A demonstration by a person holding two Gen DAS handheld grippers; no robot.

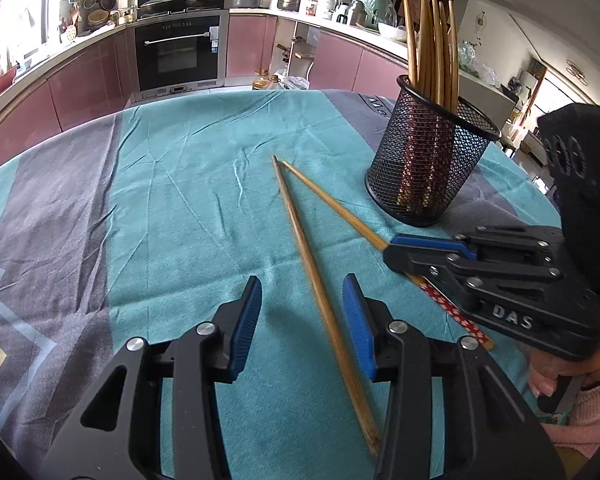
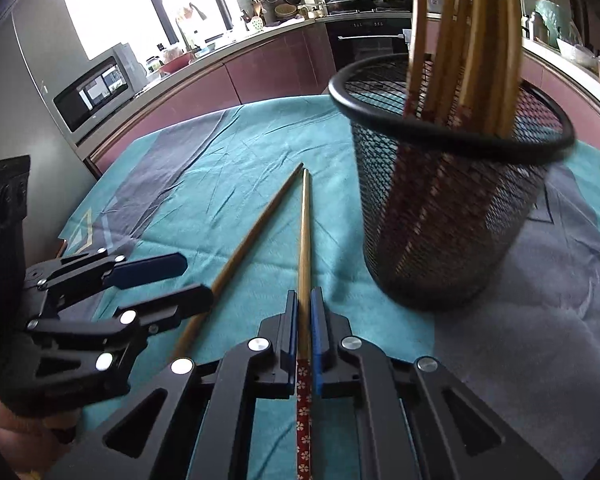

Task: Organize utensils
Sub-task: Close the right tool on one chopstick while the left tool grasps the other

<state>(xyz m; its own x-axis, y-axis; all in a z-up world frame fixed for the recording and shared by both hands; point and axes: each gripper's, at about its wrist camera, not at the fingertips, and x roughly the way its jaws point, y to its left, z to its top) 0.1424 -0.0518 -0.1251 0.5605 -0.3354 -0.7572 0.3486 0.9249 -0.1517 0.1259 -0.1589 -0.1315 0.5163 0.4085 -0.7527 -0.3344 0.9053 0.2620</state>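
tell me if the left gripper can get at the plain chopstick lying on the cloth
Probably yes: the left gripper is open with the plain chopstick lying between its pads, nothing over it. The right gripper grips the other chopstick alongside.

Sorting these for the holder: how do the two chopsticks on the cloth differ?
The patterned chopstick has a red flowered end and is clamped by the right gripper; the plain chopstick is bare wood, lying loose between the left gripper's open jaws. Both lie on the tablecloth, tips nearly meeting.
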